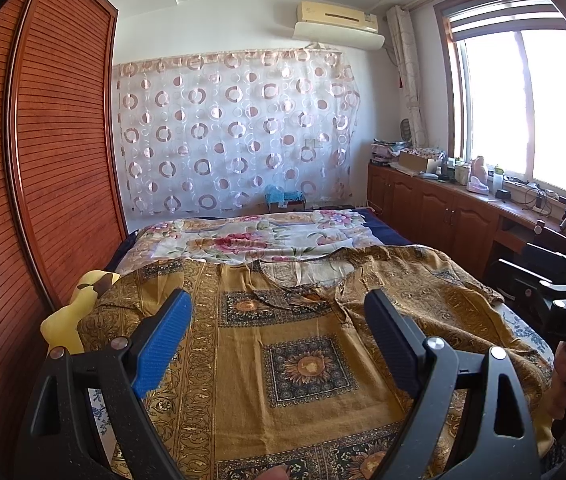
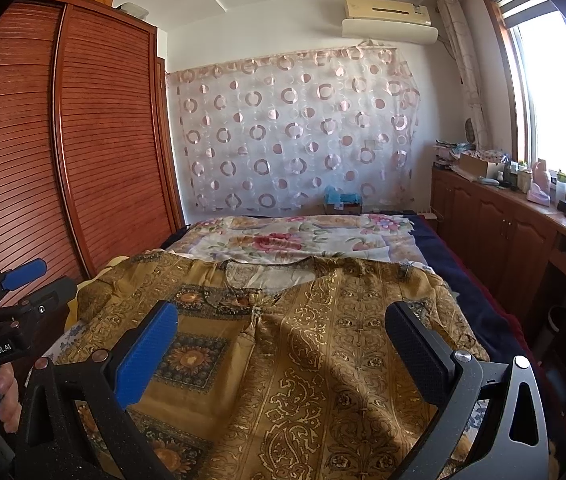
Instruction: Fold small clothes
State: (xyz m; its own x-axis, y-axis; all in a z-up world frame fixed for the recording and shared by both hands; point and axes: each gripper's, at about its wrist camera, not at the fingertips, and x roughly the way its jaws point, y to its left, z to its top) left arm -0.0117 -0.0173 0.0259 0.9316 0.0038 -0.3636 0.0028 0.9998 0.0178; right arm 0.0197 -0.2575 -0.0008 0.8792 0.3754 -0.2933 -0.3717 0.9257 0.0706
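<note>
My left tongs [image 1: 279, 344] and right tongs [image 2: 283, 352] both gape wide, empty, above the bed [image 2: 463, 276]. Gold patterned shirt [image 2: 323, 360] lies spread flat across the bed's near end. Floral sheet [image 1: 251, 240] beyond. Yellow plush toy [image 1: 71, 316] at left edge, beside wardrobe [image 1: 43, 160].

Black tongs [image 1: 279, 344], blue ribbed pads [image 1: 163, 340], silver screws, "GenRobot.AI" marking.

Shirt [image 1: 303, 360] hem cut off btm.
</note>
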